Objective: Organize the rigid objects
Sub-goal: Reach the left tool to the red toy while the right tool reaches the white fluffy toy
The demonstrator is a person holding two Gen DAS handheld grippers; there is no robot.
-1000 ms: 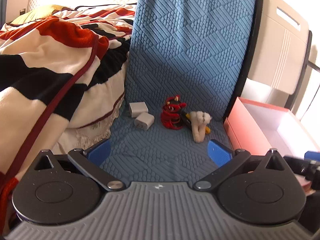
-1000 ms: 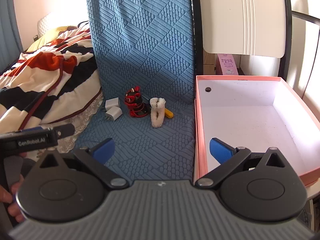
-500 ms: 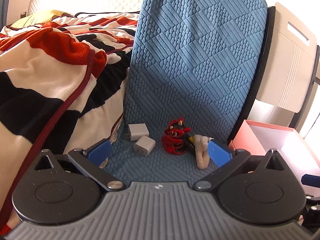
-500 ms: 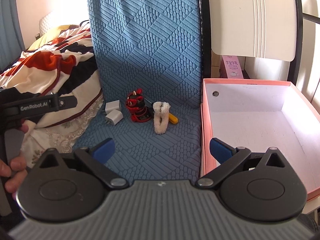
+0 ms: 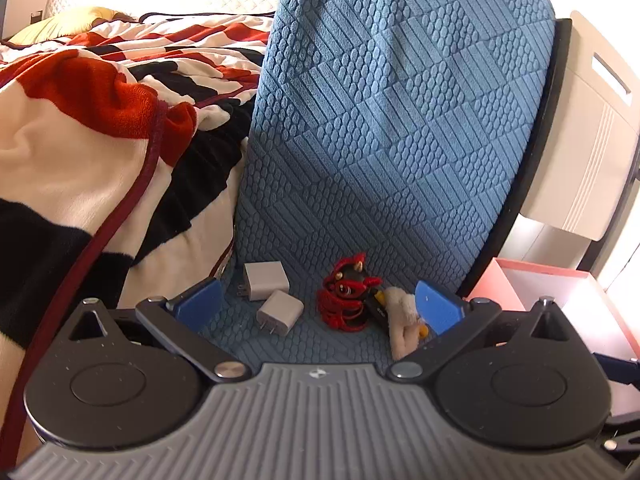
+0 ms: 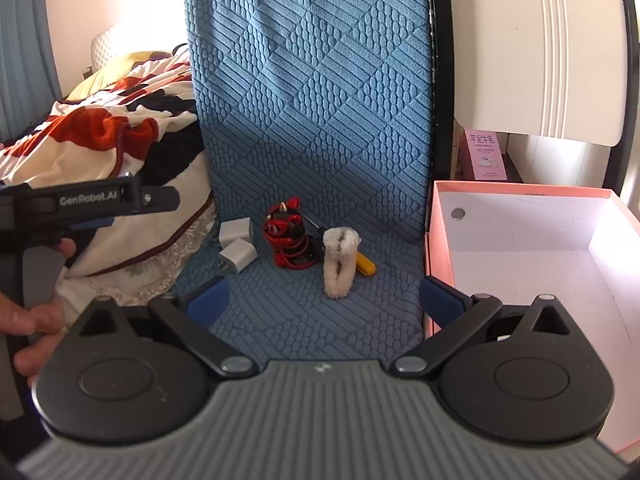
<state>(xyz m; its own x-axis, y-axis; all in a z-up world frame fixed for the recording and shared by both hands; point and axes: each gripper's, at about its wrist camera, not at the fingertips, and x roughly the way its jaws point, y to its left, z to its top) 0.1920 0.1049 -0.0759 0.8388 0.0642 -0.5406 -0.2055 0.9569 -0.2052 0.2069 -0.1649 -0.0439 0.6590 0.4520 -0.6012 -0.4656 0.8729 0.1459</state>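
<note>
On the blue textured chair seat (image 6: 320, 312) lie two white chargers (image 5: 266, 280) (image 5: 280, 312), a red figurine (image 5: 346, 298), a cream fuzzy toy (image 5: 402, 324) and a yellow-handled tool (image 6: 366, 266). The chargers (image 6: 236, 234) (image 6: 239, 255), figurine (image 6: 289, 238) and fuzzy toy (image 6: 340, 262) also show in the right wrist view. My left gripper (image 5: 318, 306) is open and empty, close in front of the chargers and figurine. My right gripper (image 6: 322, 298) is open and empty, short of the fuzzy toy. The left gripper's body (image 6: 80, 200) shows at the left of the right view.
An open pink box (image 6: 436, 240) with a white inside stands right of the seat, also seen in the left wrist view (image 5: 492, 284). A red, black and cream blanket (image 5: 100, 152) on a bed borders the seat's left. The blue chair back (image 5: 400, 120) rises behind the objects.
My left gripper has moved forward and down toward the chargers and figurine. My right gripper has moved closer to the seat. Both stay open.
</note>
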